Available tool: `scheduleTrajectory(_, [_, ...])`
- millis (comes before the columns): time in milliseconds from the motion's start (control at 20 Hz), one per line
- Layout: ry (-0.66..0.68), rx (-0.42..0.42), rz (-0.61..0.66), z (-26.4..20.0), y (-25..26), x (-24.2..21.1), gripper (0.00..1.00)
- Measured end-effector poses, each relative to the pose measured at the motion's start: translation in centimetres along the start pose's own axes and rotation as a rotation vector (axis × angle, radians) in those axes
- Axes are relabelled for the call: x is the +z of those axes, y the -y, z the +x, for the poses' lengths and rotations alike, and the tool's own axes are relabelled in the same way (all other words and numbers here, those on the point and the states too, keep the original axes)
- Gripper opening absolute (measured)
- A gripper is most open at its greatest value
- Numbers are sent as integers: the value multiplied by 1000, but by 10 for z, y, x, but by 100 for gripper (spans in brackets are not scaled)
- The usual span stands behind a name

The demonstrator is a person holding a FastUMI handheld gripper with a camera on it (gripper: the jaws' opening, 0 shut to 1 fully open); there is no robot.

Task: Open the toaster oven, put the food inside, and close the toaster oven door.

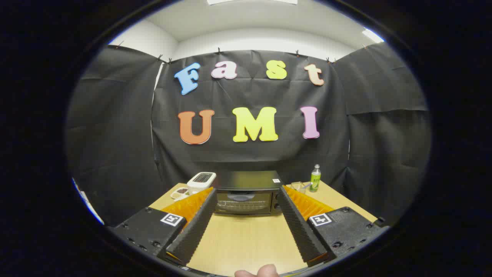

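Observation:
A black toaster oven (248,192) stands at the far end of the wooden table (246,238), its glass door shut, with a rack visible behind the glass. My gripper (246,196) is open, fingers spread wide, and the oven sits beyond and between the fingertips, some way off. Nothing is between the fingers. To the left of the oven, a small plate with food (180,191) lies on the table, partly hidden by the left finger (196,227).
A white toaster (201,181) stands to the left of the oven. To its right are a clear glass (298,187) and a green bottle (315,178). A fingertip of a person's hand (257,272) shows near the table's front edge. Black cloth walls enclose the booth.

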State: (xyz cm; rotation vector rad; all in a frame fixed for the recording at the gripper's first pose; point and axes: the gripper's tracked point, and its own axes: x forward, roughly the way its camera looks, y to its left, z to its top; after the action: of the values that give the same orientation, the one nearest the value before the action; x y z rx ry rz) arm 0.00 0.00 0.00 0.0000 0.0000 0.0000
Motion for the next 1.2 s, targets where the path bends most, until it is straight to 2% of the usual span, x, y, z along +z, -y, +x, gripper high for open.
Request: scheduleTrajectory(1200, [-40,-16,-2,21,22,-8,100])
